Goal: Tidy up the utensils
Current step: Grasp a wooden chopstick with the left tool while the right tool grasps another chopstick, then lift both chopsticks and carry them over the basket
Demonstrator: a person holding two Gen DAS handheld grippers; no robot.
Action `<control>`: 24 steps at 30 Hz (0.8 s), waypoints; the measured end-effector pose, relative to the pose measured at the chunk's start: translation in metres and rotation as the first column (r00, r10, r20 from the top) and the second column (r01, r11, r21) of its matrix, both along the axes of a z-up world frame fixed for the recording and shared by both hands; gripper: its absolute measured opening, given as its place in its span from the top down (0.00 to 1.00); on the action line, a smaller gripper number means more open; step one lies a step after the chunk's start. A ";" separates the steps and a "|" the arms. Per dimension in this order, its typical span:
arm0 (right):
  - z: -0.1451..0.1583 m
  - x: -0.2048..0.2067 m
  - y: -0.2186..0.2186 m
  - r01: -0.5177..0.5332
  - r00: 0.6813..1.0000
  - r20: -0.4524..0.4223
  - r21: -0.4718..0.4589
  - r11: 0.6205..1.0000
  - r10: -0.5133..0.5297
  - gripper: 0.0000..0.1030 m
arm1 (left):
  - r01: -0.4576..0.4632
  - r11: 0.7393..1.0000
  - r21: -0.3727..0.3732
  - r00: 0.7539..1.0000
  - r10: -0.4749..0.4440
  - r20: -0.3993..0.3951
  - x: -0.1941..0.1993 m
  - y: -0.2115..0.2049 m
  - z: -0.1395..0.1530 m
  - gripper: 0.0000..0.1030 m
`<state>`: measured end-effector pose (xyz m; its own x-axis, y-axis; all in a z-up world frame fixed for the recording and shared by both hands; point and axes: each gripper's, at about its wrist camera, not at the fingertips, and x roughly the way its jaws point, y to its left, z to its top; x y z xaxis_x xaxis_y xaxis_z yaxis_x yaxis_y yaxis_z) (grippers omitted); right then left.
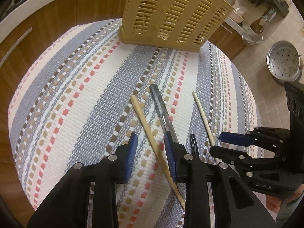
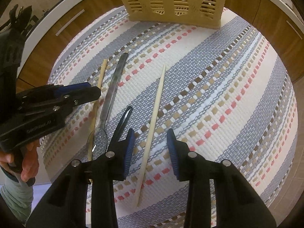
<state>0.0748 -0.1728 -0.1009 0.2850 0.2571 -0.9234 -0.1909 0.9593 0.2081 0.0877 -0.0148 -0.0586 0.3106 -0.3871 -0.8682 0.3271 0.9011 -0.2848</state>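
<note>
Left wrist view: left gripper (image 1: pixel 150 148) straddles one chopstick (image 1: pixel 146 125) on the striped mat (image 1: pixel 79 102), jaws parted, not touching. Right gripper (image 2: pixel 151 144), jaws parted, straddles the other chopstick (image 2: pixel 155 106). Spoon (image 2: pixel 111 95) lies between; basket (image 1: pixel 171 13) beyond.

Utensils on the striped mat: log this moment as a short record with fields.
surface: striped woven mat
holder: tan slotted utensil basket, upright at the mat's far edge
loose items: metal spoon, black-handled utensil, two chopsticks
left gripper: jaws apart, straddling the darker chopstick
right gripper: jaws apart, straddling the pale chopstick
in basket: cannot tell
</note>
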 end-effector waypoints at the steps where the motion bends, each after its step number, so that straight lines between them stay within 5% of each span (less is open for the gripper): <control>1: 0.000 0.002 0.001 -0.002 1.000 -0.001 -0.007 1.000 0.002 0.69 | 0.002 1.000 0.005 1.000 -0.002 0.002 0.000 -0.002 0.000 0.74; 10: -0.004 0.019 0.028 -0.038 0.999 0.012 -0.130 0.991 0.040 0.75 | 0.012 0.999 0.045 1.000 -0.013 0.023 0.005 -0.019 -0.001 0.74; 15: -0.005 0.022 0.031 -0.033 0.999 0.019 -0.165 0.986 0.036 0.89 | 0.029 0.992 0.124 0.997 -0.037 0.066 -0.003 -0.036 -0.002 0.74; 19: -0.006 0.025 0.025 -0.024 1.000 0.015 -0.137 0.990 0.027 0.94 | 0.027 0.975 0.221 0.991 -0.056 0.125 -0.009 -0.049 -0.003 0.91; 24: -0.007 0.023 0.016 -0.020 1.000 0.007 -0.120 0.993 0.021 0.96 | 0.110 0.982 0.155 0.990 -0.122 0.072 0.003 -0.036 -0.003 0.96</control>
